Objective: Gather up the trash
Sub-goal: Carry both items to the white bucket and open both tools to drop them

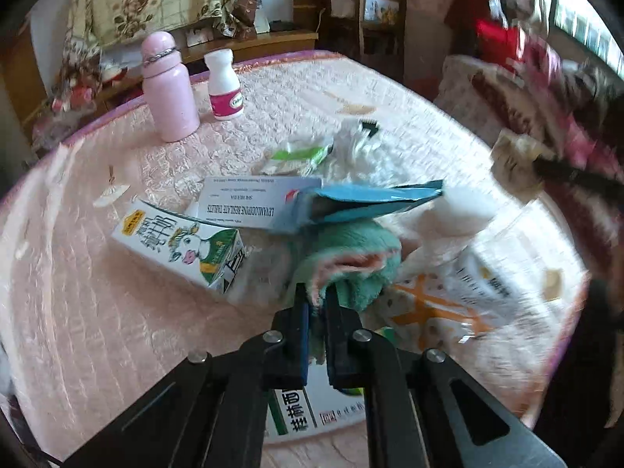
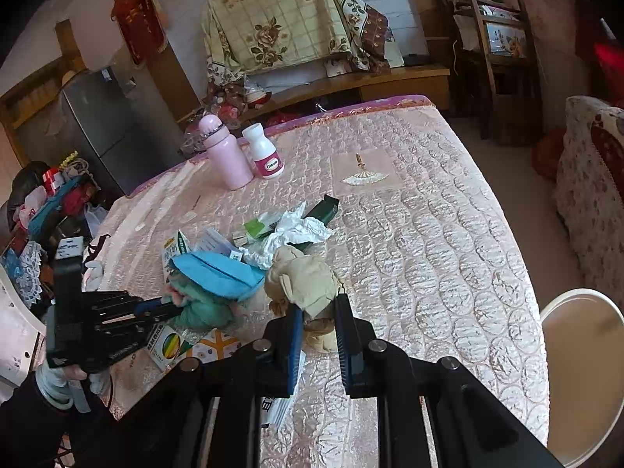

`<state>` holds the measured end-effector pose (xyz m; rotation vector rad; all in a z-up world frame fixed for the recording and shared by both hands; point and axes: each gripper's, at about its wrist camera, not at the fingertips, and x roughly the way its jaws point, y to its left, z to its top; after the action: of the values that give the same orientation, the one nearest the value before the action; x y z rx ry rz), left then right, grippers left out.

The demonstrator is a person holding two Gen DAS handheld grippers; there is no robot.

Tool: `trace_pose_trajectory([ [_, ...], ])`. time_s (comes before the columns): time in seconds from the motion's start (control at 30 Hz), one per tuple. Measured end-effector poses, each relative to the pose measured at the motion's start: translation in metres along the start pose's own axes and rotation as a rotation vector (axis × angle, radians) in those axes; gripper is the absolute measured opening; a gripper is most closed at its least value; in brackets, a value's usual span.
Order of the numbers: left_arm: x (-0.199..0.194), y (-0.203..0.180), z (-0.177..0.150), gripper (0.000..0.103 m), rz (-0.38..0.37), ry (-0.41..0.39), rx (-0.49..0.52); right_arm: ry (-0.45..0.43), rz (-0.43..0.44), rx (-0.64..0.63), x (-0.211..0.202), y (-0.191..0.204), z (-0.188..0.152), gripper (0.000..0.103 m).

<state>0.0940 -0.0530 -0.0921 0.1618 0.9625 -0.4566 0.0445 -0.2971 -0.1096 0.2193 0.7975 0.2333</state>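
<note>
Two tools, each (tightly) gripping cloth: left tool [image 1: 318, 292] on green cloth [image 1: 351, 257], right tool [image 2: 318, 316] on beige cloth [image 2: 304, 277].

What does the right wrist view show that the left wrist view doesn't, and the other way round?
Only the right wrist view shows the right gripper shut on a beige crumpled cloth, the grey fridge and a white chair.

Only the left wrist view shows the cow-print milk carton clearly and a clear plastic bag beside the pile.

Both show the left gripper shut on the teal cloth, the pink bottle, the white pill bottle, the blue packet and the quilted cover.
</note>
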Motion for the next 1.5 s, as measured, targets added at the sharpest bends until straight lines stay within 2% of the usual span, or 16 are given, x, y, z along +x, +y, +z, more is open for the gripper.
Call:
trace_pose_trajectory([
  [0.27, -0.056, -0.021, 0.016, 0.007, -0.066, -0.103, -0.011, -0.035, -0.014, 0.021, -0.026, -0.015, -0.007, 0.017],
  [0.4, -0.076, -0.049, 0.035, 0.007, -0.136, -0.155, 0.018, -0.051, -0.041, 0.043, -0.041, -0.031, -0.011, 0.017],
  [0.53, -0.079, -0.085, 0.056, 0.007, -0.198, -0.179, 0.054, -0.069, -0.079, 0.085, -0.058, -0.056, -0.016, 0.017],
  [0.73, -0.06, -0.151, 0.086, 0.007, -0.271, -0.179, 0.113, -0.089, -0.144, 0.155, -0.083, -0.098, -0.029, 0.017],
  [1.0, -0.011, -0.238, 0.11, 0.007, -0.35, -0.14, 0.141, -0.083, -0.303, 0.257, -0.117, -0.169, -0.05, 0.017],
  [1.2, 0.036, -0.293, 0.112, 0.007, -0.35, -0.085, 0.143, -0.064, -0.38, 0.366, -0.126, -0.219, -0.067, 0.017],
  [1.5, 0.079, -0.337, 0.106, 0.007, -0.36, -0.032, 0.15, -0.042, -0.452, 0.437, -0.123, -0.256, -0.085, 0.018],
])
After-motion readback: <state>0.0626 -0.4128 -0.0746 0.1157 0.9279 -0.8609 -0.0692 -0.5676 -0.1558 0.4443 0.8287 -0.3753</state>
